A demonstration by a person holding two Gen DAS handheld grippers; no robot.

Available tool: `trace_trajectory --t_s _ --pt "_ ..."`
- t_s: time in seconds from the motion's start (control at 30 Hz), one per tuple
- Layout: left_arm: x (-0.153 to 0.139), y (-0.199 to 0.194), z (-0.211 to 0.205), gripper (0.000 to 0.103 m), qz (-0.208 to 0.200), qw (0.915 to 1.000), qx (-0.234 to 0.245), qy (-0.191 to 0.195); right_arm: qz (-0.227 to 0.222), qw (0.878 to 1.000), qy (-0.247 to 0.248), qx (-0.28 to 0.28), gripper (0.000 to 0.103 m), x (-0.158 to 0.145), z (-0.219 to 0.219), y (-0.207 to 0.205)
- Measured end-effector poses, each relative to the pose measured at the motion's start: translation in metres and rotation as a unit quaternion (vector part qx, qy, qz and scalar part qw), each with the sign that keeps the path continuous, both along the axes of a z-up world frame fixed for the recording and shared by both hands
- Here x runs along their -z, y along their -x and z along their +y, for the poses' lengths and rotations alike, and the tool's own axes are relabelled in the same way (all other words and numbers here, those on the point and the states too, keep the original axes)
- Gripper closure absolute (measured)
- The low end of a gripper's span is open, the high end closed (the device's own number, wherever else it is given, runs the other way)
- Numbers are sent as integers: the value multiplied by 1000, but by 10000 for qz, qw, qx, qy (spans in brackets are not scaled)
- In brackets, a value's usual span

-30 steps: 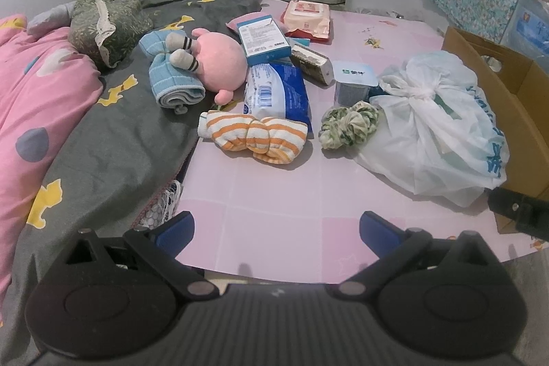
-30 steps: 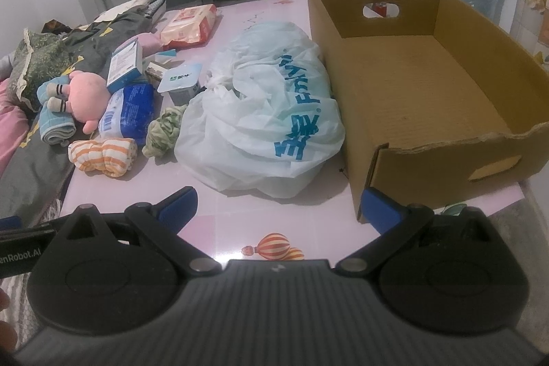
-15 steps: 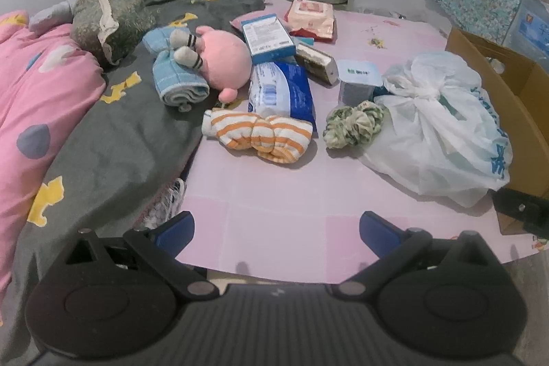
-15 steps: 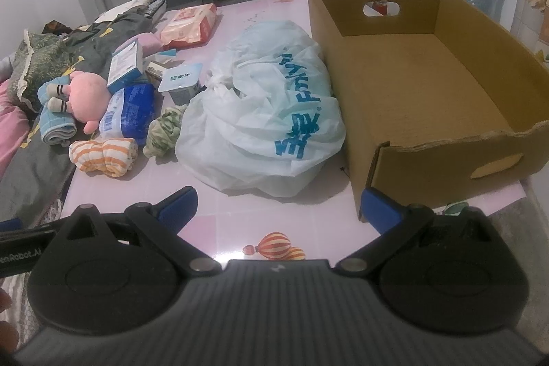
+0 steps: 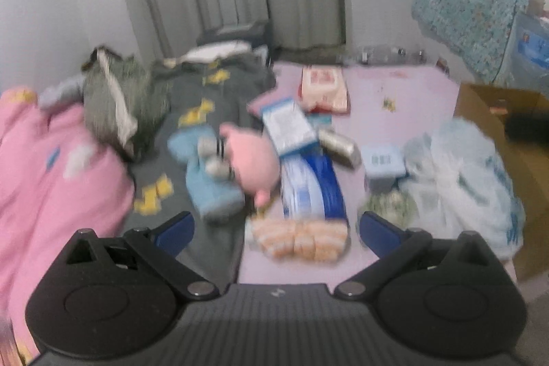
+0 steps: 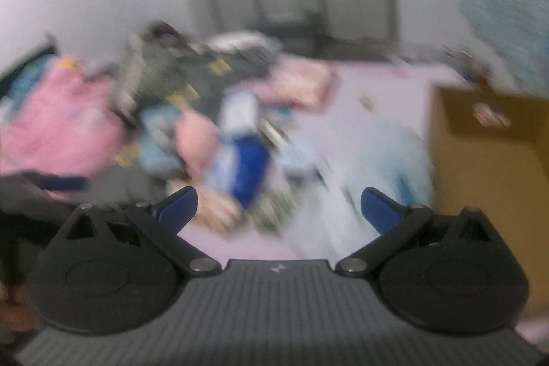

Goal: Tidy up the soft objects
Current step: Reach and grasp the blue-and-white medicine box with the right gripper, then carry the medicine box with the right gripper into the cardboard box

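Left wrist view was blurry: pink tabletop (image 5: 405, 98), then the white plastic bag (image 5: 459, 174) at right, pink plush (image 5: 254, 160), and striped orange roll (image 5: 298, 239) lying right between the wide-open left hand-held gripper (image 5: 274, 228) fingers. Right hand-held gripper (image 6: 279, 208) gaped empty too.

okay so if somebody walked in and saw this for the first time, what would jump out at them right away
Probably the pink plush toy in the middle of the clutter, lying partly on a blue towel where the dark blanket meets the pink table. Next, the big white plastic bag on the right, beside the cardboard box. Nearest the open left gripper lies an orange-striped fabric piece.
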State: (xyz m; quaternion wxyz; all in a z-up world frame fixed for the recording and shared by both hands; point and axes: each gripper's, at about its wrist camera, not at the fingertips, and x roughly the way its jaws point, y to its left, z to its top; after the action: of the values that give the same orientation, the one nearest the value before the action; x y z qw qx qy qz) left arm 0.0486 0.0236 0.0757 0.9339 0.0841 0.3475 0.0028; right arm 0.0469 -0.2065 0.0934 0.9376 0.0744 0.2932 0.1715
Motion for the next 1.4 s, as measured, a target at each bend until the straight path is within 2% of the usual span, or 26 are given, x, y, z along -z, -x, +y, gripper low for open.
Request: trace_trajectory --t_s 0.03,0.13,0.23,0.3,0.43,0.53,0.67,0.73,0.8,0.93,1.03,1.2,1.27,1.4 --pt "-4 -7 -1 0 -43 10000 47 -11 -87 9996 -165 -201 1 -15 -1 -16" --pt "-10 -36 -2 0 -6 9999 148 73 50 9986 -186 -482 1 -39 7 -68" --pt "-2 -66 0 0 59 9996 208 186 360 9960 -52 -813 1 -35 23 -128" --pt "9 -90 4 0 190 9988 294 343 704 9932 -149 -917 1 -20 30 -170" --pt "33 -138 13 0 472 9967 342 566 1596 9797 -723 -975 2 26 47 -244" --pt "47 -173 16 3 576 9959 441 539 2043 9703 -793 -1024 11 61 63 -285" --pt "60 -222 23 7 908 9905 620 825 2758 9499 -1046 -1036 34 105 76 -337" --pt "67 -244 24 7 1127 9867 713 929 2979 9419 -1156 -1031 42 121 79 -356" --pt "75 -265 20 7 1345 9841 795 843 3139 9356 -1261 -1011 50 134 81 -372" --pt "93 -296 16 7 1776 9790 809 590 3414 9221 -1499 -1038 56 156 84 -395" --pt "103 -312 19 8 2049 9730 794 702 3553 9154 -1570 -1054 58 168 85 -404" --pt "116 -324 22 13 2236 9677 737 901 3759 9051 -1639 -1123 66 186 91 -413" --pt "120 -326 23 14 2244 9676 647 957 3852 8988 -1753 -1142 68 194 92 -416" --pt "117 -326 25 17 2183 9693 511 1005 3903 8945 -1871 -1120 72 197 93 -416"
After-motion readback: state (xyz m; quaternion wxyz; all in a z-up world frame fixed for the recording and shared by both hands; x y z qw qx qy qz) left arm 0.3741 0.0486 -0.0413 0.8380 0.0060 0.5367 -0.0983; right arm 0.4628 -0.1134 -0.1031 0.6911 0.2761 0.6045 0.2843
